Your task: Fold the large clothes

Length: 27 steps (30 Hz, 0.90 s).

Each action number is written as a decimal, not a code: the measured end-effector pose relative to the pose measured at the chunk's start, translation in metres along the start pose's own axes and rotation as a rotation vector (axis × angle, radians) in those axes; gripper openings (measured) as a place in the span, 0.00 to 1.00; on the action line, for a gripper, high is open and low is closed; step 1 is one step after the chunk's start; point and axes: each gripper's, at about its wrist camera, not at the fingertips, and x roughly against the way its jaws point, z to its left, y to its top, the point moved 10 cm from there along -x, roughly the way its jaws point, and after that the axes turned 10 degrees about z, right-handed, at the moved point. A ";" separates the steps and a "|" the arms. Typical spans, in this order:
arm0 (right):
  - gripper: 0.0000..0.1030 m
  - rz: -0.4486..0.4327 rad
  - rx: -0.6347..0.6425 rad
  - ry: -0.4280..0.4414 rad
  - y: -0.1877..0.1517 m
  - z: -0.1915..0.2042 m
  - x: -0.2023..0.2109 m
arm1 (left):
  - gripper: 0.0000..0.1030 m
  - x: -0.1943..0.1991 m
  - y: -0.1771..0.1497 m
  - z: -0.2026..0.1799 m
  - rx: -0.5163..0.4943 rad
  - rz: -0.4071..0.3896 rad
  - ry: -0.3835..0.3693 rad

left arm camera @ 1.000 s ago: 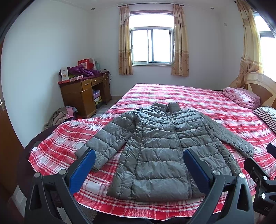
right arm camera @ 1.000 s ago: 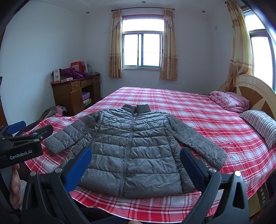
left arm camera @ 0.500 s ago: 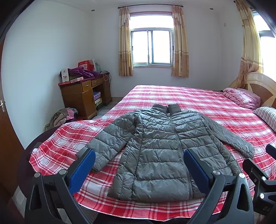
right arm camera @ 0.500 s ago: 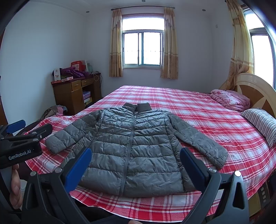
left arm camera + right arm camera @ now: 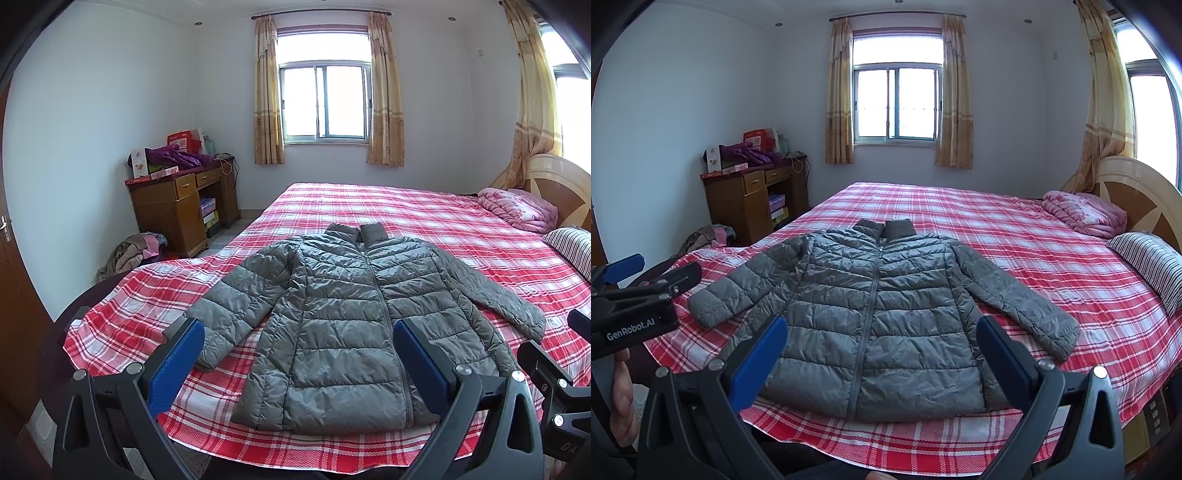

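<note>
Starting with nothing folded, you have the grey puffer jacket point(image 5: 343, 328) lying front-up and zipped on the plaid bed point(image 5: 424, 218), sleeves angled out, hem toward you. Both your left gripper point(image 5: 297, 360) and right gripper point(image 5: 881, 354) hover short of it, fingers spread wide and empty. Take the left sleeve point(image 5: 236, 310) near its cuff, pinching all layers, and carry it across the chest; padding slips, so close firmly.
</note>
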 end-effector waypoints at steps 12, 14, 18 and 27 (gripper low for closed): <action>1.00 0.006 0.000 0.005 -0.002 0.002 -0.001 | 0.99 -0.001 -0.003 -0.001 -0.004 0.007 -0.001; 1.00 0.010 -0.001 0.010 -0.003 0.002 -0.003 | 0.99 -0.001 -0.003 -0.001 -0.004 0.006 -0.001; 1.00 0.011 -0.002 0.013 -0.004 0.003 -0.003 | 0.99 -0.005 -0.003 -0.004 -0.019 0.015 -0.007; 1.00 0.118 -0.094 0.027 -0.009 -0.051 -0.064 | 0.99 -0.062 0.032 -0.002 -0.146 0.035 0.049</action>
